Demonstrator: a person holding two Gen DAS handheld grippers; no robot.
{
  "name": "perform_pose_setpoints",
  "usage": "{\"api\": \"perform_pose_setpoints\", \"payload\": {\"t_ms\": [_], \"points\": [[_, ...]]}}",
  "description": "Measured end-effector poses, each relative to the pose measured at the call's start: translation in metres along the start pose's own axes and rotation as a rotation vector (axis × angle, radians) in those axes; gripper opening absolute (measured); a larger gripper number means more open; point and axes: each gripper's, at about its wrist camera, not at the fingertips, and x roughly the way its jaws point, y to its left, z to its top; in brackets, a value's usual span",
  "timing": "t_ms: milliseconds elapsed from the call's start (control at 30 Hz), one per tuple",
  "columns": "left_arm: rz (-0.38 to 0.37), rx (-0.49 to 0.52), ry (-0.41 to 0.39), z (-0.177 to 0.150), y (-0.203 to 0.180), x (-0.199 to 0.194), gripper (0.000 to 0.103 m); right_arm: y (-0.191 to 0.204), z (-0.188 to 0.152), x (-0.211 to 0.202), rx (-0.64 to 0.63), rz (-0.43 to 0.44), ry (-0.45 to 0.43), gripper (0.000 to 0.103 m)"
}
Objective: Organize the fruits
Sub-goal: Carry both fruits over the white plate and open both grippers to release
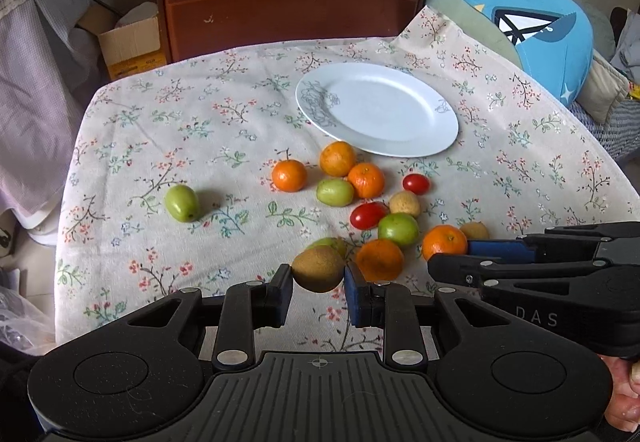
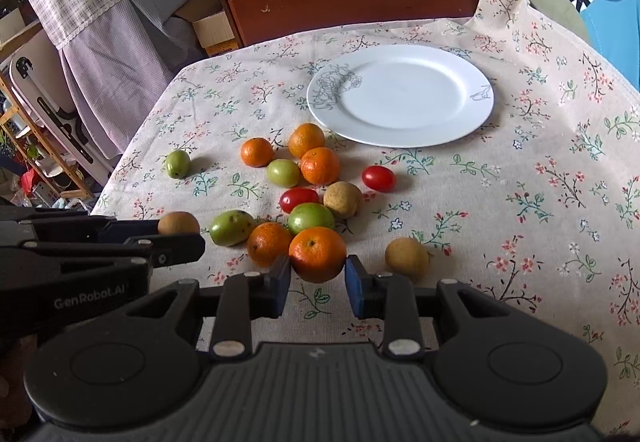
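Several oranges, green fruits, two red tomatoes and brown fruits lie on the floral tablecloth in front of a white plate (image 1: 376,108) (image 2: 400,94). My left gripper (image 1: 318,280) is shut on a brown kiwi-like fruit (image 1: 318,268), which also shows in the right wrist view (image 2: 179,223). My right gripper (image 2: 317,272) is shut on an orange (image 2: 317,254), seen from the left wrist view (image 1: 444,241) at the tips of that gripper (image 1: 460,254). The plate holds nothing.
A lone green fruit (image 1: 182,202) lies off to the left. A tan fruit (image 2: 406,256) lies right of my right gripper. A wooden cabinet (image 1: 288,2) stands behind the table; a blue cushion (image 1: 528,22) sits at the right.
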Motion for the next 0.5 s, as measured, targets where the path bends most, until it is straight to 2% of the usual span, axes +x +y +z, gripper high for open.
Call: {"api": "perform_pose_setpoints", "payload": {"t_ms": [400, 500], "points": [[-0.014, 0.039, -0.023, 0.045, 0.013, 0.023, 0.025, -0.005, 0.038, 0.008, -0.056, -0.029, -0.045, 0.03], [-0.05, 0.014, -0.019, 0.057, 0.018, 0.032, 0.025, -0.015, 0.051, 0.014, -0.027, -0.033, -0.049, 0.03]]}}
